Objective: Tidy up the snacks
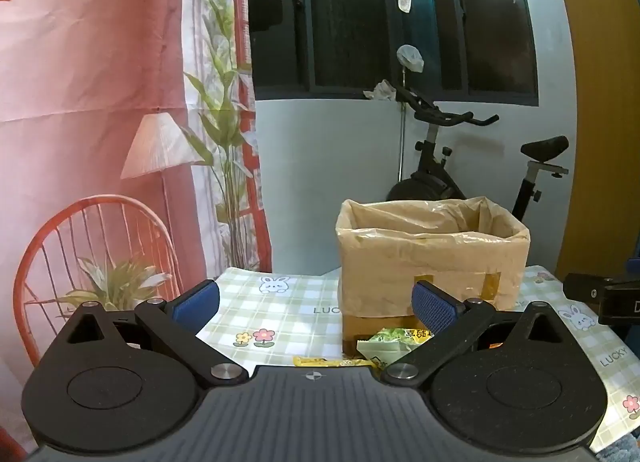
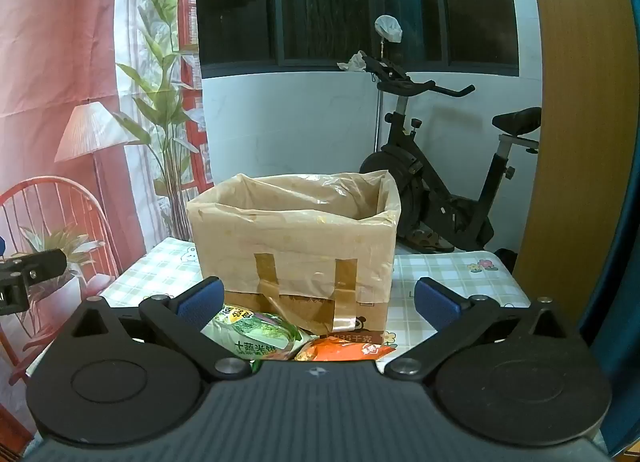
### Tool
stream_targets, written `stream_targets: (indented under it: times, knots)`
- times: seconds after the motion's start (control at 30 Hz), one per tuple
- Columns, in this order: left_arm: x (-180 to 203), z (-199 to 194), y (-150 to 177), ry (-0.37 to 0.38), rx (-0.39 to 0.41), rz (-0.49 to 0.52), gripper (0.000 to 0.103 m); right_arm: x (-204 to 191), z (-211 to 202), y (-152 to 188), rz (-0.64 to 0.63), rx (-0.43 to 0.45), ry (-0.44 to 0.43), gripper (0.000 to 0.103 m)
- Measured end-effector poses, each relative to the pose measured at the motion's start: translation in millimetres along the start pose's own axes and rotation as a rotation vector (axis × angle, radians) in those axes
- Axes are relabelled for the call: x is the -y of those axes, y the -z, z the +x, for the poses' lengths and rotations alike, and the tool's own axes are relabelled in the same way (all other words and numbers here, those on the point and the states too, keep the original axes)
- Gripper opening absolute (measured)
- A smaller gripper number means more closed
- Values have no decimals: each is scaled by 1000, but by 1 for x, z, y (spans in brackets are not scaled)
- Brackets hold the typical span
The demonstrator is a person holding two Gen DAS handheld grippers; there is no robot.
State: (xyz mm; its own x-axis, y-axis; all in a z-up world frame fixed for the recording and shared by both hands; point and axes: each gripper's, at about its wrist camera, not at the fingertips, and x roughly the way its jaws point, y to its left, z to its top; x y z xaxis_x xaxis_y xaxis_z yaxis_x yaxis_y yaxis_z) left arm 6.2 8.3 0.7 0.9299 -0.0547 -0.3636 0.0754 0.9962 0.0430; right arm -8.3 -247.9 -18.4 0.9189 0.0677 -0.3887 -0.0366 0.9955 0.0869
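A cardboard box (image 1: 432,258) lined with a tan plastic bag stands on the checked tablecloth (image 1: 288,310); it also shows in the right wrist view (image 2: 296,238). In front of it lie a green snack packet (image 1: 386,342), also seen in the right wrist view (image 2: 260,336), a thin yellow packet (image 1: 332,362), and an orange packet (image 2: 344,350). My left gripper (image 1: 316,306) is open and empty, just short of the packets. My right gripper (image 2: 320,302) is open and empty above the green and orange packets.
An exercise bike (image 2: 440,181) stands behind the table. A printed curtain with a chair and lamp (image 1: 100,141) hangs on the left. A wooden panel (image 2: 572,121) is at the right. The right gripper's body shows at the left wrist view's right edge (image 1: 604,294).
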Motion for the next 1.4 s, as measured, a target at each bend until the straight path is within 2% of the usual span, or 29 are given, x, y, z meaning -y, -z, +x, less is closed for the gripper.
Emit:
stream_targets:
  times: [0.07, 0.2, 0.3, 1.4]
  knots:
    - [2, -5, 1, -46, 36, 22, 103, 0, 0, 0, -1, 2, 0, 103]
    - [-6, -7, -5, -50, 39, 14, 103, 0, 0, 0, -2, 2, 0, 103]
    - [3, -12, -2, -66, 52, 27, 103, 0, -1, 1, -3, 4, 0, 103]
    - [6, -10, 3, -70, 45, 18, 103, 0, -1, 1, -3, 11, 0, 103]
